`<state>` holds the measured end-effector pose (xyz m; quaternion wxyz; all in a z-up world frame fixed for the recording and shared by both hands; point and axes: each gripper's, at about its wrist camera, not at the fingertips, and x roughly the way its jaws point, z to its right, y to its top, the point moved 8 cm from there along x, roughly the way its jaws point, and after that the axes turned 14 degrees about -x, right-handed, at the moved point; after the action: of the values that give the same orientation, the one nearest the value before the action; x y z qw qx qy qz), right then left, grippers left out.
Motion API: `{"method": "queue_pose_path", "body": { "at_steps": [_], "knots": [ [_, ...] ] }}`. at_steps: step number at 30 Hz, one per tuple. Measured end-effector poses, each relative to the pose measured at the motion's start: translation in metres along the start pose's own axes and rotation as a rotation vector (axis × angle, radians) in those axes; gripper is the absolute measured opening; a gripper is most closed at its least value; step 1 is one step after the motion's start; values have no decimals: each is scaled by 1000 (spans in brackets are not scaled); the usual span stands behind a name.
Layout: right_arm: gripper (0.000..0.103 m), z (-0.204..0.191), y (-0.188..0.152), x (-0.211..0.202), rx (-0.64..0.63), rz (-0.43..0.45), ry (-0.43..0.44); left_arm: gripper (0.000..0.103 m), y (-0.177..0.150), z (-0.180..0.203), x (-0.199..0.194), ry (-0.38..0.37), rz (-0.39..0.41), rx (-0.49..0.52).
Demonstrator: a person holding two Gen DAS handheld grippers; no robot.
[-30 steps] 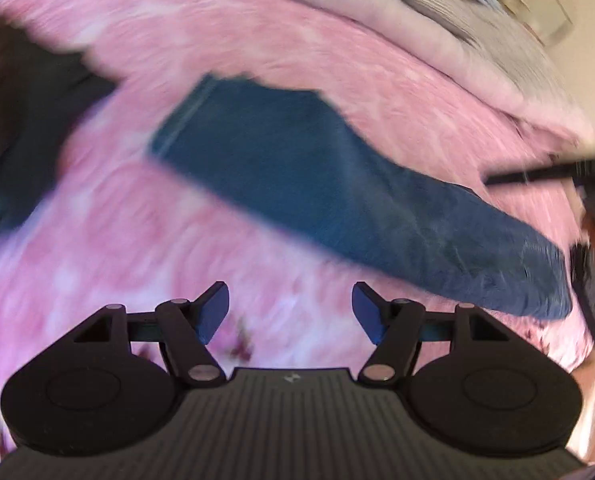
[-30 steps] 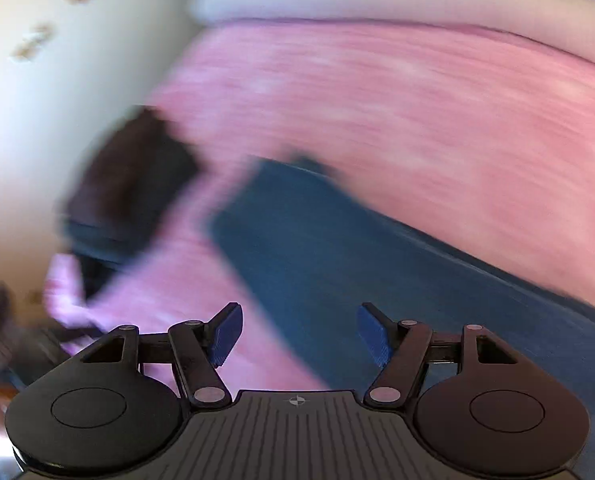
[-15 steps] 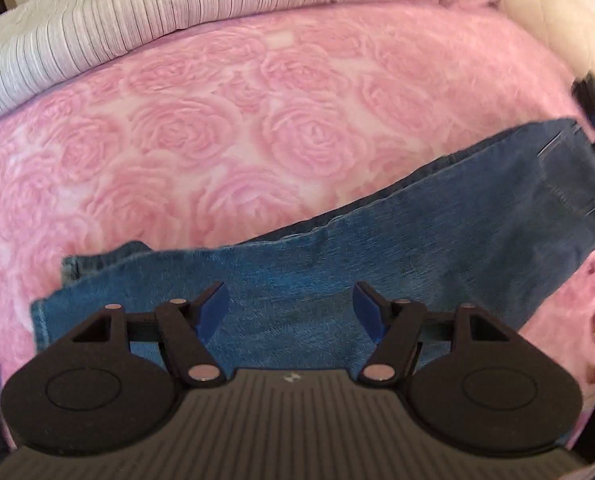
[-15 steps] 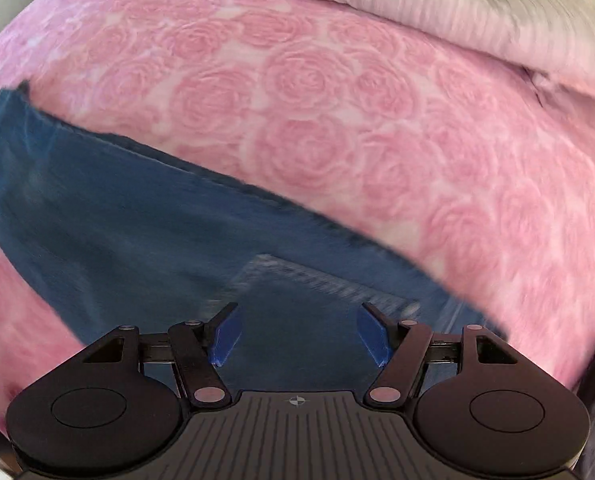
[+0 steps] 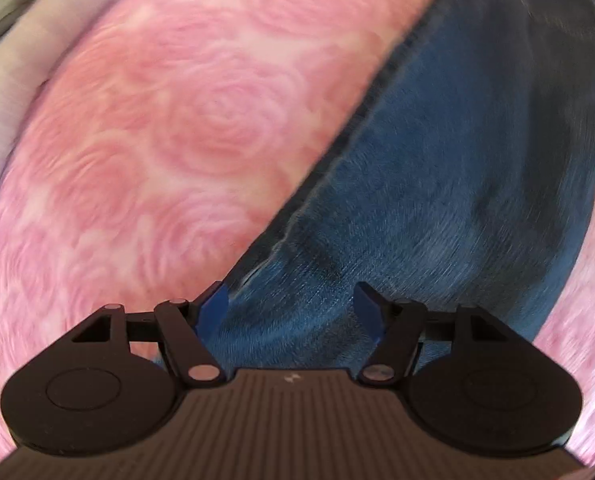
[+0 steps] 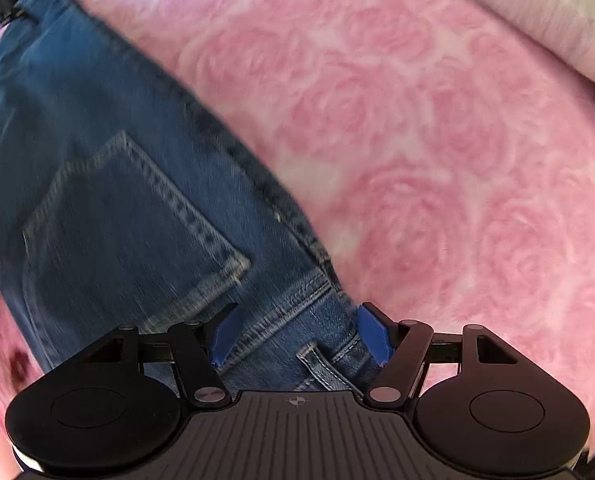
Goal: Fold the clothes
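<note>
Blue jeans (image 5: 437, 184) lie flat on a pink rose-patterned bedspread (image 5: 169, 128). My left gripper (image 5: 291, 314) is open, low over one end of the jeans, its fingers straddling the denim near the seam edge. In the right wrist view the jeans (image 6: 129, 168) show a back pocket and waistband with a belt loop. My right gripper (image 6: 299, 338) is open, low over the waistband corner, its blue pads either side of the belt loop. Neither gripper holds anything.
A pale striped quilt or pillow (image 6: 537, 20) lies along the far edge of the bed, also seen in the left wrist view (image 5: 13, 60). The pink bedspread (image 6: 437, 140) stretches beyond the jeans.
Both grippers have dropped closer to the jeans, the left to one end, the right to the waistband by the pocket. Both stay open.
</note>
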<state>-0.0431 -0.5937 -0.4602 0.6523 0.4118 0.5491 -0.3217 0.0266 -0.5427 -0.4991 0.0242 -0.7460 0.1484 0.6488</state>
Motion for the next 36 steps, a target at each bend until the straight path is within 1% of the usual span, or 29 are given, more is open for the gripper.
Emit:
{"method": "queue_pose_path", "body": {
  "at_steps": [1, 2, 3, 4, 5, 6, 8, 10, 11, 12, 13, 15, 17, 19, 21, 22, 24, 26, 27, 28, 30, 31, 32, 33, 34, 35, 36],
  "knots": [
    [68, 1, -1, 1, -9, 4, 9, 55, -2, 3, 6, -9, -29, 32],
    [67, 1, -3, 2, -17, 7, 18, 44, -3, 6, 10, -17, -47, 55],
    [65, 2, -4, 2, -26, 10, 27, 33, -4, 9, 11, -21, -56, 68],
    [56, 5, -5, 1, -22, 8, 30, 26, -5, 12, 10, -24, -63, 78],
    [50, 9, -5, -1, -18, 8, 18, 9, -6, 15, 9, -27, -70, 88],
    [45, 13, -4, -4, -17, 15, 4, 2, -8, 18, 9, -22, -75, 101],
    [46, 19, -4, -7, -13, 28, -3, 2, -12, 23, 8, -4, -83, 133],
    [46, 18, -7, -2, -30, 13, 15, 7, -14, 24, 7, 26, -66, 144],
    [47, 17, -8, 0, -38, 5, 23, 21, -13, 22, 5, 34, -49, 138],
    [49, 16, -8, 2, -52, 5, 22, 45, -12, 19, 2, 39, -31, 128],
    [51, 16, -8, 4, -55, 9, 22, 51, -11, 16, 0, 45, -13, 118],
    [52, 17, -10, 5, -43, 12, 17, 51, -10, 9, -5, 51, 15, 99],
    [55, 18, -13, 7, -31, 15, 12, 52, -11, -1, -6, 46, 19, 105],
    [59, 18, -16, 6, -32, -6, -5, 52, -17, -11, -2, 27, -7, 127],
    [60, 18, -19, 4, -24, -24, -18, 52, -24, -19, 7, 10, -56, 165],
    [60, 16, -21, 4, -20, -36, -15, 52, -27, -23, 10, 2, -66, 186],
    [61, 16, -22, 6, -20, -54, -11, 61, -28, -30, 14, -25, -72, 187],
    [61, 17, -22, 8, -10, -66, -11, 62, -27, -35, 16, -56, -80, 189],
    [61, 18, -21, 9, -3, -74, -10, 62, -26, -36, 17, -73, -87, 199],
    [61, 19, -21, 10, 4, -83, -9, 59, -25, -38, 18, -90, -95, 209],
    [60, 22, -18, 11, 12, -94, -10, 43, -24, -39, 20, -129, -127, 207],
    [60, 23, -17, 11, 15, -98, -11, 37, -23, -39, 20, -129, -138, 211],
    [58, 24, -16, 11, 22, -105, -8, 25, -24, -39, 19, -119, -145, 220],
    [50, 26, -17, 11, 48, -106, -2, 7, -24, -39, 18, -108, -152, 229],
    [37, 27, -17, 10, 73, -108, 4, 1, -24, -39, 15, -95, -149, 239],
    [34, 28, -17, 10, 98, -109, 10, 1, -25, -40, 11, -82, -141, 249],
    [28, 26, -17, 5, 97, -105, 5, 1, -26, -41, 5, -74, -128, 247]
  ]
}}
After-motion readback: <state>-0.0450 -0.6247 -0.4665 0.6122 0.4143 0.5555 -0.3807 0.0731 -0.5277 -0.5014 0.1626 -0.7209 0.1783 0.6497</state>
